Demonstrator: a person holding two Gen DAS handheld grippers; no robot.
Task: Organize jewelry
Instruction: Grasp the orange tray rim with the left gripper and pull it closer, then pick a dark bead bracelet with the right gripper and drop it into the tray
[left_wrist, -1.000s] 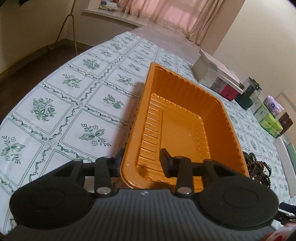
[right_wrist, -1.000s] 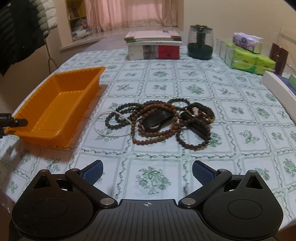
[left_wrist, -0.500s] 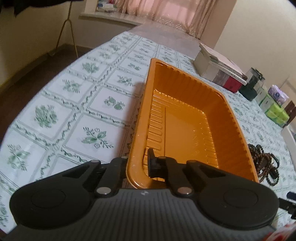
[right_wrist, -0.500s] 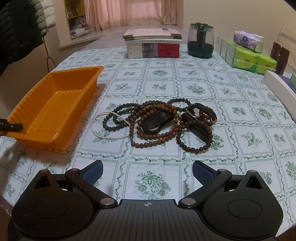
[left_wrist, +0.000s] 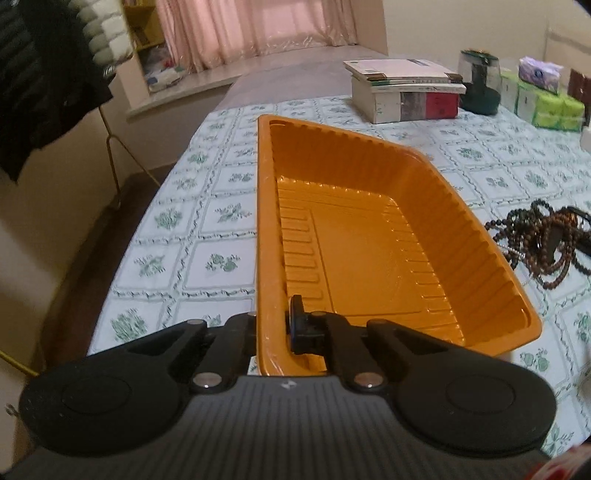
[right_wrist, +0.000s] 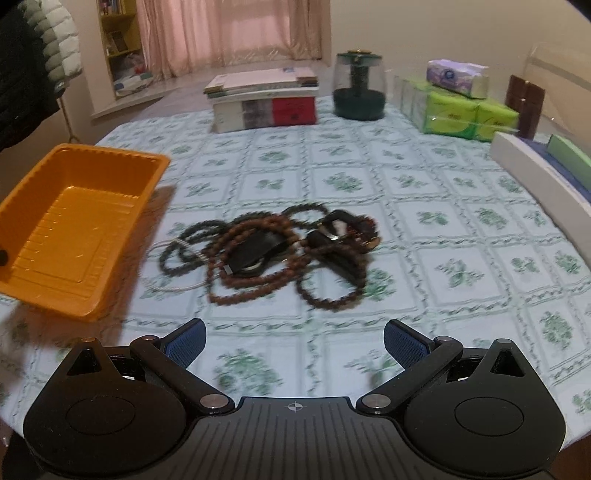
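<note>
An empty orange plastic tray (left_wrist: 369, 229) (right_wrist: 74, 221) sits tilted, its near corner lifted off the table. My left gripper (left_wrist: 273, 328) is shut on the tray's near rim, one finger outside the wall and one inside. A tangled pile of jewelry (right_wrist: 273, 254) (left_wrist: 546, 240), dark and brown bead strands, a pale pearl strand and black bands, lies on the tablecloth right of the tray. My right gripper (right_wrist: 293, 341) hovers open in front of the pile, with nothing between its blue pads (right_wrist: 184, 341).
The table carries a green floral cloth (right_wrist: 424, 221). At the back stand stacked books (right_wrist: 264, 101), a dark green jar (right_wrist: 360, 88) and tissue packs (right_wrist: 465, 107). A white box (right_wrist: 543, 177) lies along the right edge. A dark jacket (left_wrist: 40, 74) hangs at the left.
My left gripper closed on the tray's rim, then lifted and swung it, so the tray now tilts and sits closer to the beads. The right gripper crept toward the pile.
</note>
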